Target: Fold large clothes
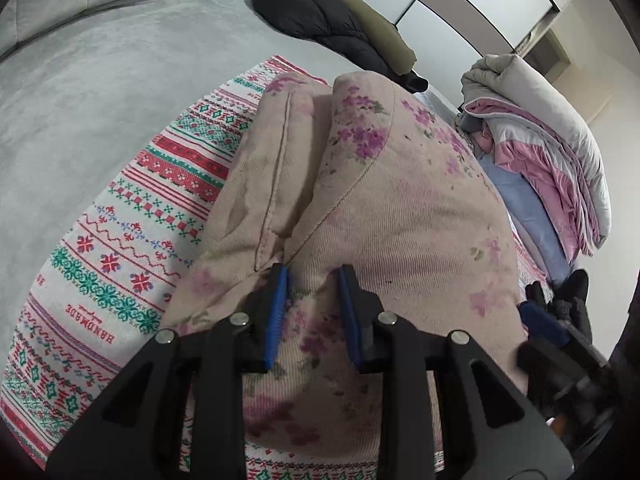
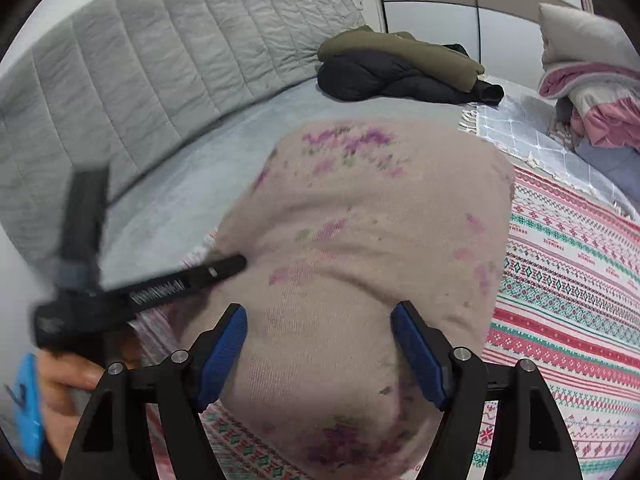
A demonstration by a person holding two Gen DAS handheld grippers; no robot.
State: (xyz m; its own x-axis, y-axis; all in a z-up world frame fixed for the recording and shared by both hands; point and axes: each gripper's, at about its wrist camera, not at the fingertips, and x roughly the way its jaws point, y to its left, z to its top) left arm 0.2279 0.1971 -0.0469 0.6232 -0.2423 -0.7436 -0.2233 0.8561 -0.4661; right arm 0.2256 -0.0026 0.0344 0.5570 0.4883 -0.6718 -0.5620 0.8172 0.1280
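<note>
A beige knitted garment with purple flowers (image 1: 400, 208) lies folded in a thick bundle on a red, green and white patterned blanket (image 1: 120, 248). My left gripper (image 1: 314, 276) sits low over its near edge. The blue pads (image 1: 280, 304) stand a little apart and bare, with the cloth lying flat under the gap. My right gripper (image 2: 320, 312) hangs wide open above the same garment (image 2: 360, 232), its pads (image 2: 224, 352) clear of the cloth. In the right wrist view the left gripper's black finger (image 2: 224, 268) reaches the garment's left edge, blurred, with a hand (image 2: 68, 380) behind it.
The blanket covers a grey bed (image 1: 80, 100) with a quilted grey headboard (image 2: 140, 60). A black and an olive jacket (image 2: 400, 68) lie at the far side. A pile of pink and grey bedding (image 1: 552, 140) and a blue fringed throw (image 2: 516, 128) sit to the right.
</note>
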